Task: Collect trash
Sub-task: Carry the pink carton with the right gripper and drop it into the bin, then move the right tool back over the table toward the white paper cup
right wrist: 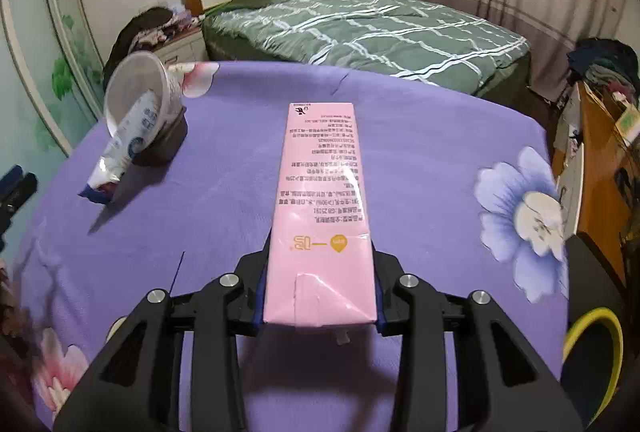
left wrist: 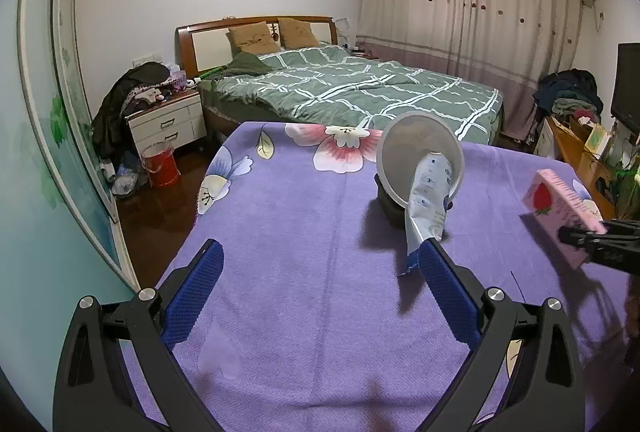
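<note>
A tilted white plastic cup rests on a dark stand on the purple flowered cloth. A white and blue wrapper hangs out of its mouth down to the cloth. My left gripper is open, and its right finger's tip touches the wrapper's lower end. My right gripper is shut on a pink carton, held above the cloth and pointing away. The carton also shows in the left wrist view. The cup and wrapper lie far left in the right wrist view.
A bed with a green checked quilt stands behind the table. A white nightstand and a red bucket are at the left. A wooden shelf with clutter is at the right. A yellow-rimmed black object sits at the table's right edge.
</note>
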